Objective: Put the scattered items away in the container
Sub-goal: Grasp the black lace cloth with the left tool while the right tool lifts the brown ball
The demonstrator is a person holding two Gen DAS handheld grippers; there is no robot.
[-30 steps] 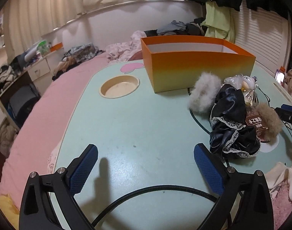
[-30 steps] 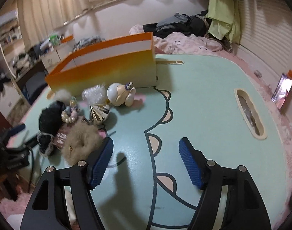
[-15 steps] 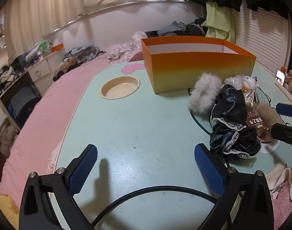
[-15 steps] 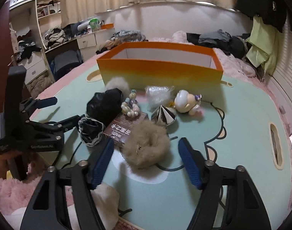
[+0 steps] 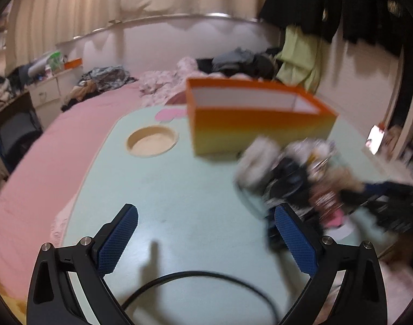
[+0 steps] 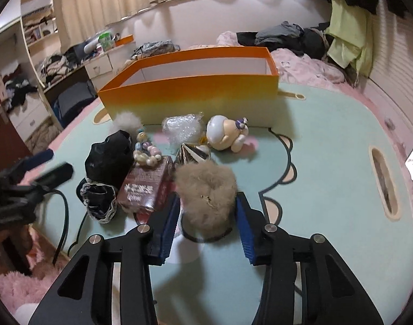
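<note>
The only print that shows is on the dark red box (image 6: 145, 182) lying on the worktop (image 6: 328, 140) among the scattered things: a row of pale characters across its near end. They look like East Asian script, but are too small and warped to read. In the left wrist view the box is only a blur.

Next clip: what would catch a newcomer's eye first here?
The orange box at the far side of the pale green table, open-topped, with clutter strewn before it. Nearest, the right claw is closing around a tan fluffy pom-pom, beside a maroon packet. The left claw hovers open, holding nothing.
</note>
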